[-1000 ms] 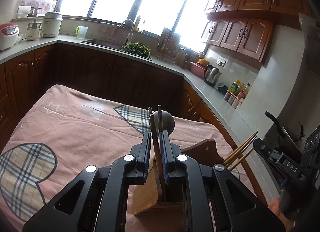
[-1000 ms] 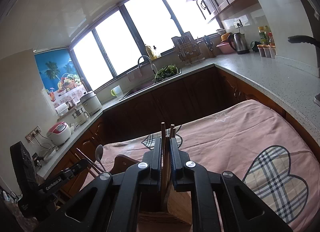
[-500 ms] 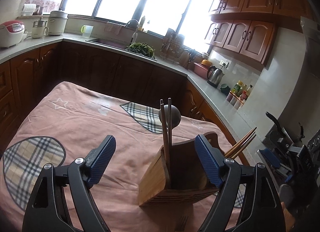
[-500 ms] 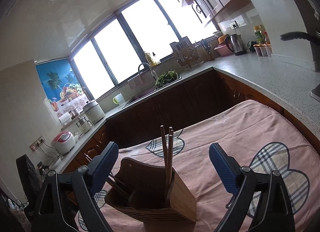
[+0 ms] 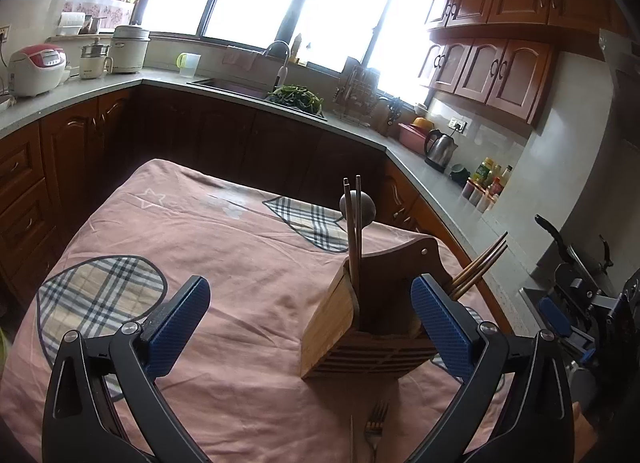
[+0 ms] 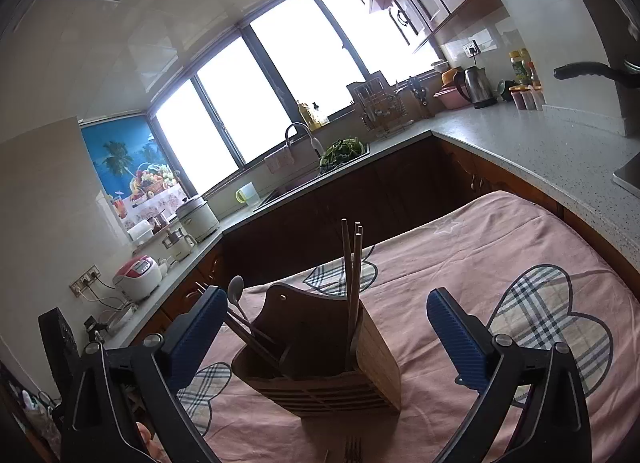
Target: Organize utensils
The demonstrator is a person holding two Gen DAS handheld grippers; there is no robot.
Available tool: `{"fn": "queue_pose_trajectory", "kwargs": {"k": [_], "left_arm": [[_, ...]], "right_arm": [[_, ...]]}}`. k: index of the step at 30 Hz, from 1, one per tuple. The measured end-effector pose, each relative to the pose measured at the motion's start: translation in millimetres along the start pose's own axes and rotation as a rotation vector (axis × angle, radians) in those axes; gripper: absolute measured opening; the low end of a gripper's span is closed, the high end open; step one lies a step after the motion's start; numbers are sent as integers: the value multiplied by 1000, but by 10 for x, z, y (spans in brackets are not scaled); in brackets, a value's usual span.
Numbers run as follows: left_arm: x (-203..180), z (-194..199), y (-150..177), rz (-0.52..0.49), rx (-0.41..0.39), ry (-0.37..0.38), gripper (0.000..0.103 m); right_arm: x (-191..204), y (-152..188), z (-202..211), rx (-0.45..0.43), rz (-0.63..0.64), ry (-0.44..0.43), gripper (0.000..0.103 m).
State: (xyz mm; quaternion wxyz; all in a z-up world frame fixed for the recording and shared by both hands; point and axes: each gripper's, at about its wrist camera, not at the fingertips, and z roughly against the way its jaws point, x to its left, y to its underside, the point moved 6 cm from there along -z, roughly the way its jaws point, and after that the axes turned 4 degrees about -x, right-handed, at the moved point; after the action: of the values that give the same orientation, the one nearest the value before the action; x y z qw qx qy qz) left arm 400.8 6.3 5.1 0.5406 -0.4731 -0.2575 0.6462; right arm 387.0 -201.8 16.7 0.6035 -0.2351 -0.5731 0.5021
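Observation:
A wooden utensil holder (image 5: 372, 327) stands on the pink cloth-covered table (image 5: 224, 255); it also shows in the right wrist view (image 6: 320, 359). Upright chopsticks (image 5: 353, 231) stand in its near compartment, more chopsticks (image 5: 480, 267) lean out to the right, and a spoon (image 6: 236, 291) sticks up. A fork (image 5: 376, 423) lies on the cloth in front of the holder. My left gripper (image 5: 308, 327) is open and empty, its jaws either side of the holder. My right gripper (image 6: 328, 331) is open and empty, also straddling the holder from behind.
Dark wooden cabinets and a grey countertop (image 5: 436, 179) wrap around the table's far and right sides. A sink with greens (image 5: 296, 97), a kettle (image 5: 440, 149) and a rice cooker (image 5: 36, 69) sit on the counter. The other gripper (image 5: 580, 311) shows at the right edge.
Both grippers opened and let go of the chopsticks, which now stand in the holder. Both grippers have drawn back from the holder.

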Motion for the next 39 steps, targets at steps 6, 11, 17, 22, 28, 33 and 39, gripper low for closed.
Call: {"fn": "queue_pose_trajectory", "kwargs": {"k": [6,11,17,22,28,33,39], "left_arm": [[2,294,57,-37,-18,-16,103],[-17,579,126,-82,-42,-31,103],[-24,870,264,-97,-51,-38,103],[-33,1108,376,-121,-66,-49,103],[-49,1414,517,-130,-79,-42,103],[-81,1620,621,-165,-84,-51,103],[-119,1852,795,-228,-92,-81,103]], "right_arm": [[68,61,192,-1,3,-16,102],[133,167,372,3,14,-27,102],[208,307,608,7,43,-33,102],[263,404,861,-3,84,-29,102],[387,497,1149,-15,156,-32,103],[502,619,1358,-15,211,-33,103],[627,801,1593,-23,286,-28,103]]}}
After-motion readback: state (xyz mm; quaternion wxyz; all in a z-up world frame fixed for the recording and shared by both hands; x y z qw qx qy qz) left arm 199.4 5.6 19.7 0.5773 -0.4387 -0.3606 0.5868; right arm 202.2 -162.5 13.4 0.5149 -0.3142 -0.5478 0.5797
